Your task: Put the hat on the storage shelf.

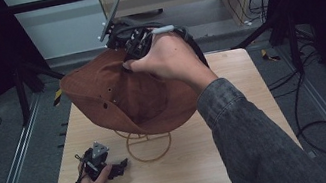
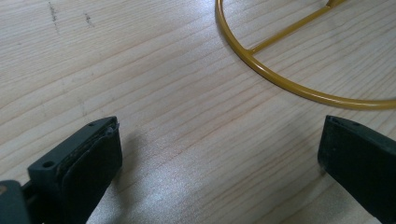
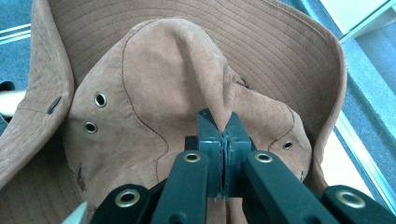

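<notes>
A brown suede brimmed hat (image 1: 116, 97) hangs over the middle of the wooden table, above a yellow wire stand (image 1: 149, 144). My right gripper (image 1: 132, 51) is shut on a fold of the hat's crown (image 3: 187, 84); its jaws pinch the fabric tight in the right gripper view (image 3: 223, 128). My left gripper (image 1: 122, 165) rests low on the table near the front left, jaws wide open with bare wood between them (image 2: 219, 158). The stand's round yellow base ring (image 2: 280, 79) lies just ahead of the left gripper.
The wooden table (image 1: 238, 124) has bare surface at the right and front. Black frame legs (image 1: 22, 81) stand at the back corners, and cables (image 1: 320, 130) lie on the floor to the right. A metal rail (image 1: 8, 174) runs along the left.
</notes>
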`<state>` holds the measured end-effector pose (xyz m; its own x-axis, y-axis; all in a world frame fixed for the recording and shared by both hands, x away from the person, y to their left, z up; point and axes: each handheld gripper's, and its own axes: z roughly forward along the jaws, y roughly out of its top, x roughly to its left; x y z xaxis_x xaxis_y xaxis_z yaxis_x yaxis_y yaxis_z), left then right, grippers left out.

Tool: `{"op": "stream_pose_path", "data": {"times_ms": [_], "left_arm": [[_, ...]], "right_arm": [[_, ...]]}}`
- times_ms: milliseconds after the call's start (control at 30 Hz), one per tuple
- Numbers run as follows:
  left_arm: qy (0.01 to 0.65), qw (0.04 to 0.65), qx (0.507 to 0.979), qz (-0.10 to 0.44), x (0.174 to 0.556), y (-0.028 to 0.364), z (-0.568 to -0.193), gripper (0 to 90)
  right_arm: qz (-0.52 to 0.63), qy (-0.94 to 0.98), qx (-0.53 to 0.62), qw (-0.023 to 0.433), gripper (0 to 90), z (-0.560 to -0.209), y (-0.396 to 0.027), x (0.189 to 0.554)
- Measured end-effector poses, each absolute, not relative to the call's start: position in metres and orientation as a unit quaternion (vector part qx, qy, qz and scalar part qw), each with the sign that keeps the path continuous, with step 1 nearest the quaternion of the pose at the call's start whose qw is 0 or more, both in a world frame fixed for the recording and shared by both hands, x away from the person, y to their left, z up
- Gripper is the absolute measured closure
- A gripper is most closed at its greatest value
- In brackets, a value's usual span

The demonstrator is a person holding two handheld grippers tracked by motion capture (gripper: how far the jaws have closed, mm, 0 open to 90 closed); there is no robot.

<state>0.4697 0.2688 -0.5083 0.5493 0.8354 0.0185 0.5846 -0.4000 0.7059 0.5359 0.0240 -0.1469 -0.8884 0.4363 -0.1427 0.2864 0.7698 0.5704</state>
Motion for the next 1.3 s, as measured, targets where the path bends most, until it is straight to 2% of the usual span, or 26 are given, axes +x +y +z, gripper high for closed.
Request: {"op": "stream_pose_path", "data": {"times_ms": [1300], "left_arm": [[0.435, 0.332, 0.815, 0.188, 0.470, 0.269, -0.508, 0.0]], "right_arm": [[0.294, 0.930, 0.186, 0.118, 88.6, -0.162, 0.028, 0.532]]}}
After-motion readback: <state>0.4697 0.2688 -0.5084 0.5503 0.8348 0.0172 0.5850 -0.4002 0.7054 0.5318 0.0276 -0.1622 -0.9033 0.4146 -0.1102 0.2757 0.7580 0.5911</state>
